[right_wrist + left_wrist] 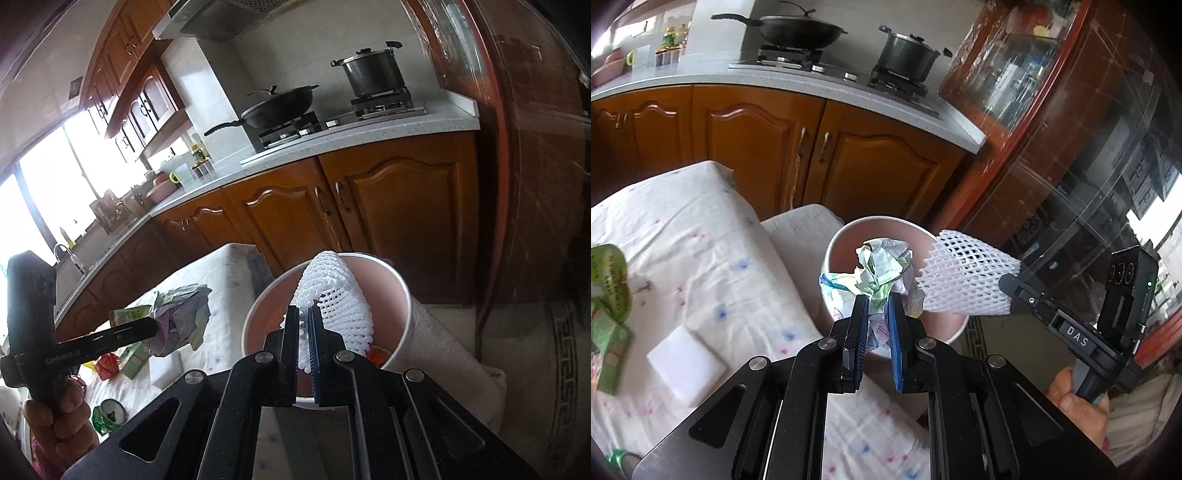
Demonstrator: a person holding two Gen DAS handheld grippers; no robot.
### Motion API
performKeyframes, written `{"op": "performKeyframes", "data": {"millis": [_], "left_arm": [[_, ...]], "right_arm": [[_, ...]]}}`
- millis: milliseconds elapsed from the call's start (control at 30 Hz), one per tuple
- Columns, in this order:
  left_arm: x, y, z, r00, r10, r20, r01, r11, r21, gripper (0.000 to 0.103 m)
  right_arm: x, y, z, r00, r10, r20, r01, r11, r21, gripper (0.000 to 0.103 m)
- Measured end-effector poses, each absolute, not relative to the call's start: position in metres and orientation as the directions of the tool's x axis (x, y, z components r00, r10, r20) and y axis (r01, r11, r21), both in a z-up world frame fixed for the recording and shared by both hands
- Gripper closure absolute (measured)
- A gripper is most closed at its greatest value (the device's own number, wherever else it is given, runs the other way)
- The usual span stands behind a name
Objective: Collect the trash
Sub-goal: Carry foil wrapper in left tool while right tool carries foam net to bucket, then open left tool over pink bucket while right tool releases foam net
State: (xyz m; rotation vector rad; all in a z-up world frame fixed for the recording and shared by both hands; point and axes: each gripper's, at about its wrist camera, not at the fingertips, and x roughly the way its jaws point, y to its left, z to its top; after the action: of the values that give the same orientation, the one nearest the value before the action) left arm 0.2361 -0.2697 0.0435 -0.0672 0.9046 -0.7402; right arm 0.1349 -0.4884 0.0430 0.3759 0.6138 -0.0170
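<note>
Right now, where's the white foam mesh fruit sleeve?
The white foam mesh fruit sleeve is clamped in the right gripper, over the open pink paper bucket, right of the crumpled paper wad.

- Your crumpled paper wad (882, 267), pale green and white, sits pinched upright just over the pink bin (849, 236).
- Your white foam net sleeve (334, 295) leans tilted above the bin's open mouth.
- Green wrappers (607, 288) lie on the worktop.
</note>
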Motion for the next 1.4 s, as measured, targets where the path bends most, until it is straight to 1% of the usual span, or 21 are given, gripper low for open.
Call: {"op": "performKeyframes", "data": {"millis": [433, 633, 667, 733, 800, 867, 933, 1133, 1200, 1233, 1267, 1333, 1400], "left_arm": [[0.263, -0.32, 0.008, 0.335, -0.552, -0.763, 0.562, 0.768, -0.308, 0.093], [0.266, -0.333, -0.004, 0.306, -0.527, -0.793, 0.572, 0.768, -0.289, 0.091], [0.265, -0.334, -0.005, 0.305, -0.522, -0.797, 0.573, 0.768, -0.284, 0.087], [0.265, -0.335, -0.006, 0.302, -0.518, -0.8, 0.575, 0.769, -0.281, 0.087], [0.265, -0.335, -0.005, 0.302, -0.517, -0.801, 0.575, 0.769, -0.279, 0.085], [0.265, -0.334, -0.005, 0.305, -0.515, -0.801, 0.573, 0.771, -0.278, 0.075], [0.265, -0.332, -0.004, 0.311, -0.515, -0.798, 0.572, 0.773, -0.276, 0.073], [0.26, -0.321, 0.002, 0.321, -0.523, -0.789, 0.56, 0.777, -0.287, 0.073], [0.258, -0.316, 0.004, 0.329, -0.526, -0.784, 0.553, 0.781, -0.291, 0.068], [0.256, -0.313, 0.005, 0.336, -0.526, -0.781, 0.549, 0.784, -0.291, 0.063], [0.254, -0.309, 0.006, 0.346, -0.525, -0.777, 0.546, 0.787, -0.288, 0.059], [0.25, -0.301, 0.008, 0.365, -0.523, -0.77, 0.538, 0.794, -0.284, 0.058], [0.246, -0.291, 0.01, 0.375, -0.524, -0.765, 0.528, 0.799, -0.288, 0.058]], "right_arm": [[0.166, -0.503, 0.013, 0.749, 0.092, -0.656, 0.155, 0.938, 0.309, 0.098], [0.174, -0.508, 0.003, 0.728, 0.094, -0.679, 0.167, 0.936, 0.309, 0.094], [0.175, -0.509, 0.003, 0.726, 0.094, -0.681, 0.172, 0.934, 0.312, 0.094], [0.175, -0.51, 0.001, 0.721, 0.092, -0.687, 0.181, 0.932, 0.315, 0.093], [0.175, -0.512, -0.001, 0.716, 0.103, -0.69, 0.181, 0.928, 0.326, 0.088], [0.173, -0.513, -0.001, 0.719, 0.105, -0.687, 0.181, 0.926, 0.331, 0.077], [0.171, -0.513, 0.0, 0.723, 0.108, -0.682, 0.181, 0.924, 0.338, 0.071], [0.164, -0.513, 0.006, 0.74, 0.107, -0.665, 0.182, 0.919, 0.35, 0.071], [0.161, -0.511, 0.009, 0.747, 0.109, -0.656, 0.179, 0.917, 0.356, 0.068], [0.159, -0.51, 0.011, 0.753, 0.114, -0.648, 0.174, 0.916, 0.363, 0.063], [0.159, -0.508, 0.012, 0.757, 0.115, -0.643, 0.172, 0.914, 0.367, 0.055], [0.155, -0.506, 0.015, 0.77, 0.114, -0.627, 0.171, 0.911, 0.375, 0.044], [0.152, -0.504, 0.017, 0.782, 0.118, -0.612, 0.167, 0.906, 0.388, 0.043]]}}
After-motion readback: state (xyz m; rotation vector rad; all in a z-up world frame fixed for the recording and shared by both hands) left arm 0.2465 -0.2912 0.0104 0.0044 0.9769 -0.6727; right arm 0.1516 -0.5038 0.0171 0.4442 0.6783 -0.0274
